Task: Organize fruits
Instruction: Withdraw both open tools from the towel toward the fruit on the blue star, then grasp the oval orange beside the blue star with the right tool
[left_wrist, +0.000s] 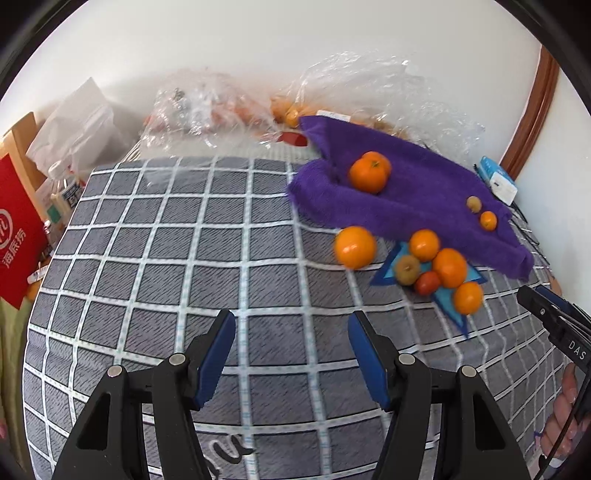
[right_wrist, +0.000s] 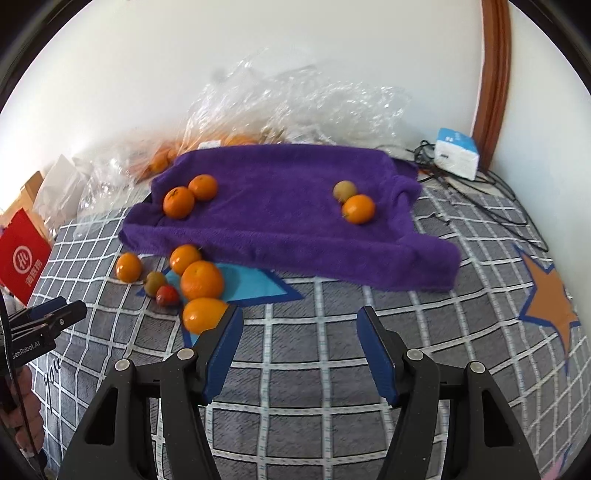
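Left gripper and right gripper both spread and empty above the checked bedspread, oranges clustered just beside the purple towel, two pairs of fruit on it.

Left hand-held gripper hangs agape above checked bedspread, oranges beyond.

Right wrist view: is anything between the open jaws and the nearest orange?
Nothing visible blocks it. The right gripper is empty, and the nearest orange sits on bare checked bedcover just beyond its left finger.
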